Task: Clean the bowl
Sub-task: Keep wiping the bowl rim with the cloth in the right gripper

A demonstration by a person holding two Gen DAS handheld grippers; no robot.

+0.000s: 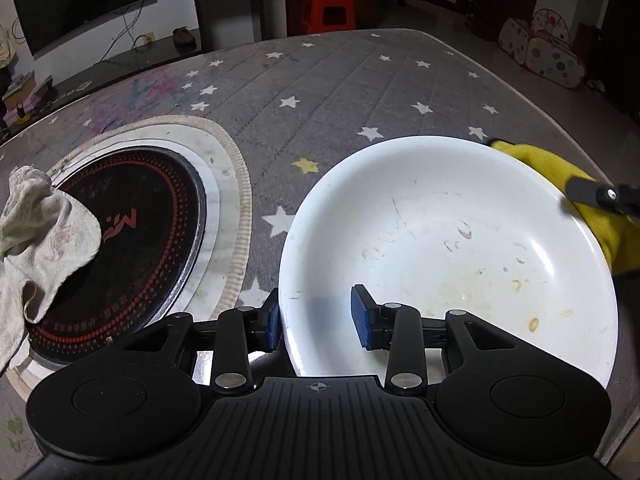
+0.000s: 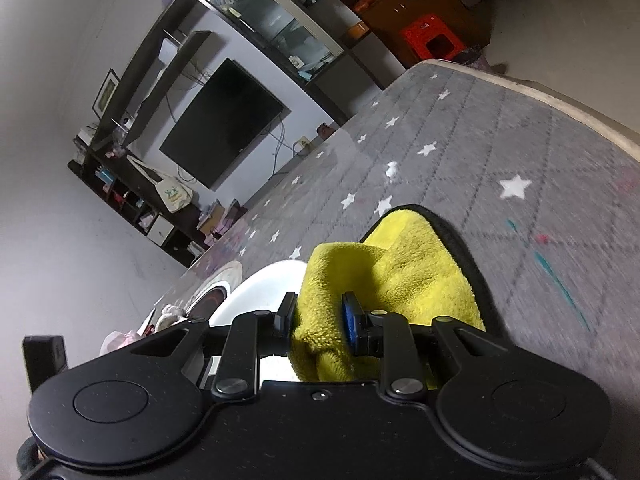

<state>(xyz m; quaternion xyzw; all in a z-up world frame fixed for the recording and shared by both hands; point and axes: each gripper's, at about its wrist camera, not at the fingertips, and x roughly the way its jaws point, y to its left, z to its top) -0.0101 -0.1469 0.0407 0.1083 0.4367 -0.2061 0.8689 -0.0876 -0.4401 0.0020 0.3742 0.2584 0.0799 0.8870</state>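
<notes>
Bowl (image 1: pixel 448 248) rim pinched by left hand-held gripper (image 1: pixel 320 316).

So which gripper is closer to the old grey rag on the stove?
Left. The left gripper straddles the bowl rim beside the stove where the rag lies. The right gripper holds the yellow cloth at the bowl's far side.
</notes>
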